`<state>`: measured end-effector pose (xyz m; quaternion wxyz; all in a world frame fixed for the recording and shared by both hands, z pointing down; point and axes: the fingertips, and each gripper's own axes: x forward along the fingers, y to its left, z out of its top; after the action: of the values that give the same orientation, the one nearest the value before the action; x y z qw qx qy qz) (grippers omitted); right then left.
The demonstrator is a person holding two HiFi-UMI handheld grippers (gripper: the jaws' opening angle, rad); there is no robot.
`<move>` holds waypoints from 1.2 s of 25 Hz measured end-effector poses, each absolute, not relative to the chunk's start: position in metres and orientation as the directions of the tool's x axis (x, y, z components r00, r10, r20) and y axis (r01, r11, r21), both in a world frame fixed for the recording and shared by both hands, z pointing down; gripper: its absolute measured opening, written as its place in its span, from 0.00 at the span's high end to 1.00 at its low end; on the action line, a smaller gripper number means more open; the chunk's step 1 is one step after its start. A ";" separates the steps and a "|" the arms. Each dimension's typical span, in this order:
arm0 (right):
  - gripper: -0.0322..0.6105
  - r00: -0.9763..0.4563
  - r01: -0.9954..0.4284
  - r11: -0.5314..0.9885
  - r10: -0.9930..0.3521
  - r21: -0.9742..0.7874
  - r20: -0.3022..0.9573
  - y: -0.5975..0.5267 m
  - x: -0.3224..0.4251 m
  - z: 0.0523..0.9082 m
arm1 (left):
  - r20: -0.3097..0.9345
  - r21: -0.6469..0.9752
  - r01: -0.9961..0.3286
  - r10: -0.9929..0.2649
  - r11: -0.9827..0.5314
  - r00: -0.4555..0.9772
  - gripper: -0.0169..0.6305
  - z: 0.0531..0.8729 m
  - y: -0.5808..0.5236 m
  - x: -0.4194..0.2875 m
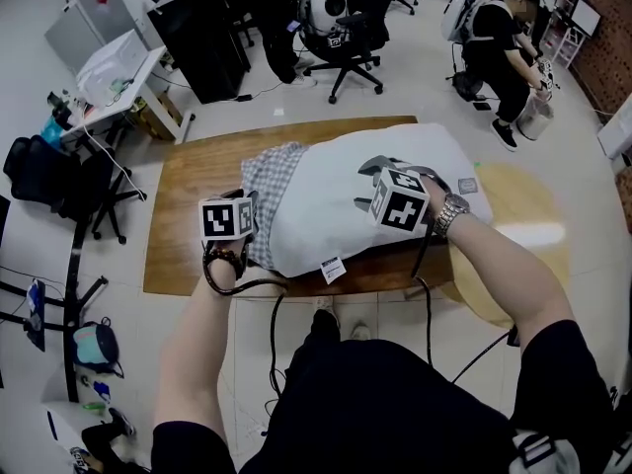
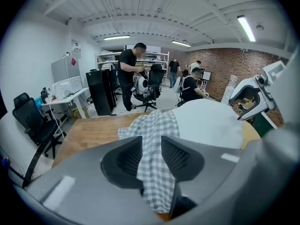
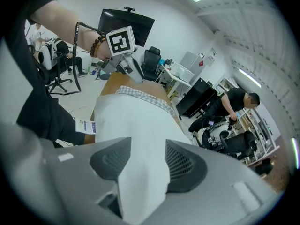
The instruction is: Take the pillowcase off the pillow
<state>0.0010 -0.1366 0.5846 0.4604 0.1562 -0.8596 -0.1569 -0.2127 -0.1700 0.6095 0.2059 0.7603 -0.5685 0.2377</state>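
A white pillow (image 1: pixel 385 191) lies on the wooden table (image 1: pixel 188 255). A grey-and-white checked pillowcase (image 1: pixel 272 191) is bunched at its left end. My left gripper (image 1: pixel 252 223) is at the near left of that cloth. In the left gripper view the checked pillowcase (image 2: pixel 157 139) runs flat and unpinched between the spread jaws of the left gripper (image 2: pixel 151 156), and its end hangs below them. My right gripper (image 1: pixel 367 186) is on top of the pillow's middle. In the right gripper view the right gripper (image 3: pixel 147 161) is shut on a raised fold of the white pillow (image 3: pixel 136 125).
A paper tag (image 1: pixel 332 268) hangs from the pillow at the table's near edge. A round tan table (image 1: pixel 538 230) stands to the right. Behind are a black cabinet (image 1: pixel 202 38), a white desk (image 1: pixel 114 92), office chairs (image 1: pixel 351 42) and several people. Cables hang below my hands.
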 end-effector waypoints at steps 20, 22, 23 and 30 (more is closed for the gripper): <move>0.59 -0.543 -0.158 0.956 -0.292 0.246 0.788 -0.280 -0.080 0.571 | 0.687 0.100 -0.870 -0.599 -0.482 0.411 0.64 0.599 -0.313 -0.201; 0.59 -0.541 -0.152 0.960 -0.279 0.234 0.794 -0.294 -0.088 0.574 | 0.698 0.112 -0.859 -0.576 -0.500 0.426 0.63 0.601 -0.325 -0.198; 0.59 -0.541 -0.149 0.963 -0.270 0.225 0.796 -0.300 -0.092 0.575 | 0.704 0.116 -0.854 -0.564 -0.507 0.431 0.63 0.603 -0.331 -0.197; 0.58 -0.538 -0.153 0.981 -0.185 0.120 0.822 -0.342 -0.114 0.589 | 0.743 0.161 -0.821 -0.480 -0.548 0.467 0.63 0.617 -0.372 -0.184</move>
<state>-0.1144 -0.3422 0.5895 0.4707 0.0961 -0.8769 -0.0171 -0.1841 -0.3719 0.6173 0.2592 0.8163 -0.3984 0.3284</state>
